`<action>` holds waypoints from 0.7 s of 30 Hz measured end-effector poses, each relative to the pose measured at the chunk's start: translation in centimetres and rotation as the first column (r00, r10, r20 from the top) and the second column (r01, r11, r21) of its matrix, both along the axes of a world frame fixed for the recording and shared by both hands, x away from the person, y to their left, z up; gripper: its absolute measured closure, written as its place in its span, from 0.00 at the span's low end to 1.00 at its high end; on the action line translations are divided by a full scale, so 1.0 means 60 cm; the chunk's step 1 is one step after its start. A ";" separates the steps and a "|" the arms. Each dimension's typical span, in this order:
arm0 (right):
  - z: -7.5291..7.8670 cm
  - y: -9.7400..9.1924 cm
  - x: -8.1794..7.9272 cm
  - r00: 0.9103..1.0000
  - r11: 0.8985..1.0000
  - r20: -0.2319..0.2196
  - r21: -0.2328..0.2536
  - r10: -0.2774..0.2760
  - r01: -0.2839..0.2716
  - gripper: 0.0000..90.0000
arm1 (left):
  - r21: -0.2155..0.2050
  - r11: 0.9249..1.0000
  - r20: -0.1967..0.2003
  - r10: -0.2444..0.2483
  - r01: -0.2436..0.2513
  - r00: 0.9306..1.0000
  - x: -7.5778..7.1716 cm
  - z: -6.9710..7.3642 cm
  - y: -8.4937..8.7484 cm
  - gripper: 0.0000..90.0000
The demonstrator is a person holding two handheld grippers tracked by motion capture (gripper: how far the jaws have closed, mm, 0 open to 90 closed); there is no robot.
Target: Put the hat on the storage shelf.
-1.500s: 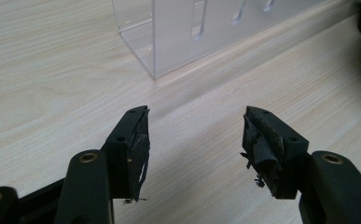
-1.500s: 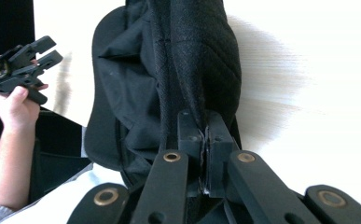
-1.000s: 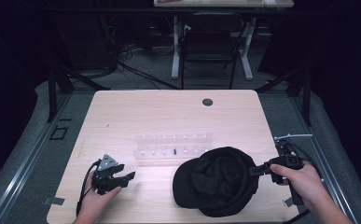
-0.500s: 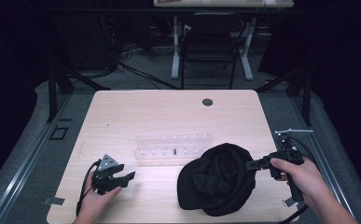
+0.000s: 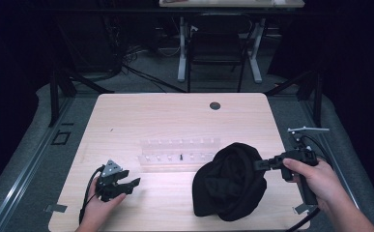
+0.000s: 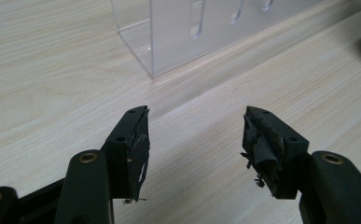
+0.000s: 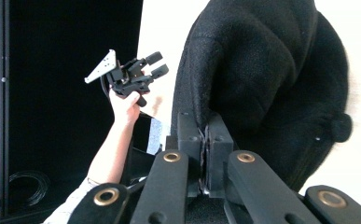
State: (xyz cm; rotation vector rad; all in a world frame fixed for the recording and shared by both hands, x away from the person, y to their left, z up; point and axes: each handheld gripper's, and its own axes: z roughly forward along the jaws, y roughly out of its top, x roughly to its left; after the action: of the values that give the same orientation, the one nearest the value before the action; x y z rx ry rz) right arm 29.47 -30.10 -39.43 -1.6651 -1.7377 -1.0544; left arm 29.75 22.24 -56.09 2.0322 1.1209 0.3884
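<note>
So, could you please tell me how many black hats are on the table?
1: the black hat sits near the table's front right edge, pinched by the right tool. None seems hidden.

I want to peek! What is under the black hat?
The right gripper pinches the black hat by its edge, and it droops onto the wooden table. Bare wood shows around it. Whatever lies beneath the hat is covered by the cloth, so I cannot tell.

A rack (image 5: pixel 179 150) is set near the middle of the desk (image 5: pixel 175 113). A cap (image 5: pixel 230 181) is found to its right and nearer the front edge, pinched at its right side by the right claw (image 5: pixel 258 164). The left claw (image 5: pixel 131 186) is placed at the front left, well apart from the cap.
</note>
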 end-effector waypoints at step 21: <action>0.072 -0.007 0.004 0.996 0.999 0.084 0.001 -0.035 0.035 0.98 | -0.010 1.000 0.001 0.003 -0.003 1.000 0.000 -0.001 0.000 0.45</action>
State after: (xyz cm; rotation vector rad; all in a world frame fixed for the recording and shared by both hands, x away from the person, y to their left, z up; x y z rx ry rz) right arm 29.71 -30.55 -35.12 -1.6787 -1.7673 -1.1559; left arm 29.77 22.25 -56.14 2.0217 1.1239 0.3848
